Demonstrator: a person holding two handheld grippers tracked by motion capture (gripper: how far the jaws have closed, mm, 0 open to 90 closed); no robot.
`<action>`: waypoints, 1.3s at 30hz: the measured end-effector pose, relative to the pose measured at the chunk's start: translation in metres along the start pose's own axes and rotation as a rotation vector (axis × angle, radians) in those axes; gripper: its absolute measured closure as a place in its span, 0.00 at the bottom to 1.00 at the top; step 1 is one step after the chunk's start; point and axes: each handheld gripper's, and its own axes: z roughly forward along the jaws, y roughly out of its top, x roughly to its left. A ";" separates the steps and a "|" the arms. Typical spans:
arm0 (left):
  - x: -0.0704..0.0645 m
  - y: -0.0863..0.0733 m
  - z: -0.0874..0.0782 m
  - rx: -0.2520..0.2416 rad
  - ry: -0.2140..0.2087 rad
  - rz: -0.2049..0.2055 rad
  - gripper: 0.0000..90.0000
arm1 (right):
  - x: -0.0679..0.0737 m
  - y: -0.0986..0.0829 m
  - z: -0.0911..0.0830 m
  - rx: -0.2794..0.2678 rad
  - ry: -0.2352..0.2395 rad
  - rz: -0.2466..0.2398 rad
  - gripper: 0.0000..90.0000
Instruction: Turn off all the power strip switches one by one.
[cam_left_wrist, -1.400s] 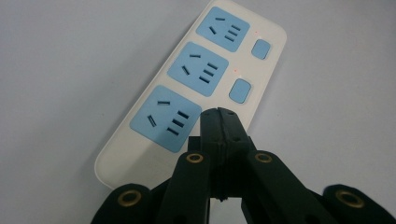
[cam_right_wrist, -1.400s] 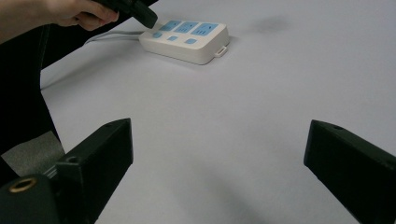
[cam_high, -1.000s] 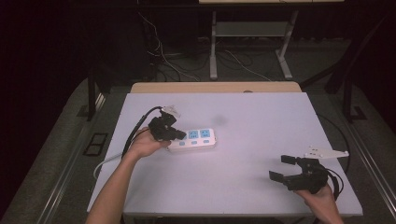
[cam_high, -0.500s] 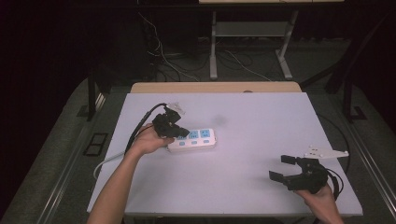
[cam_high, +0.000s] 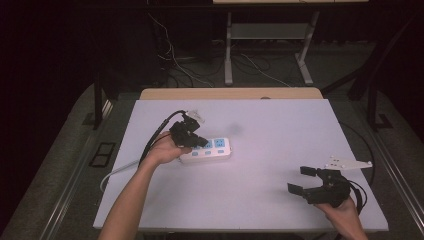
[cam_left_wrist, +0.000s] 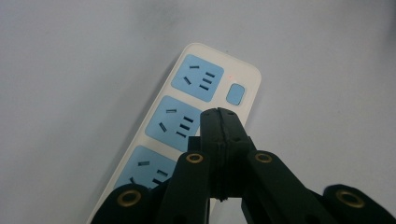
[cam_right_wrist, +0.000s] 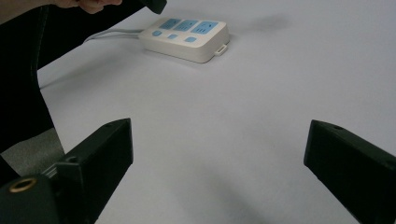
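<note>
Power strip (cam_high: 210, 149) lies left of centre on the white table (cam_high: 280, 130), its cord running off toward the near left edge. Your left gripper (cam_high: 198, 141) sits over its left end, jaws pressed together with nothing between them. From the left gripper view, the closed tip (cam_left_wrist: 219, 122) hangs above the middle socket, just short of the blue switch (cam_left_wrist: 235, 93), beside which a small red light glows. Step in hand looks like a press on a switch; next you'd need to bring the tip onto the button and push straight down. Whether the tip touches the strip can't be told. Right gripper view shows what the others don't: the strip's side wall, three blue buttons (cam_right_wrist: 173, 36) along one edge, and a hanging tab. Your right gripper (cam_high: 303, 180) waits well apart near the front right corner, jaws spread wide.
</note>
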 end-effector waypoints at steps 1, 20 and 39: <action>0.000 0.000 0.001 0.003 0.001 0.000 0.99 | 0.000 0.000 0.000 0.001 0.000 0.000 0.09; 0.000 -0.001 0.023 0.036 -0.007 0.003 0.99 | 0.000 0.000 0.000 0.007 0.003 -0.001 0.09; -0.002 -0.006 0.032 0.070 -0.014 0.010 1.00 | 0.000 0.000 0.001 0.009 0.004 -0.003 0.09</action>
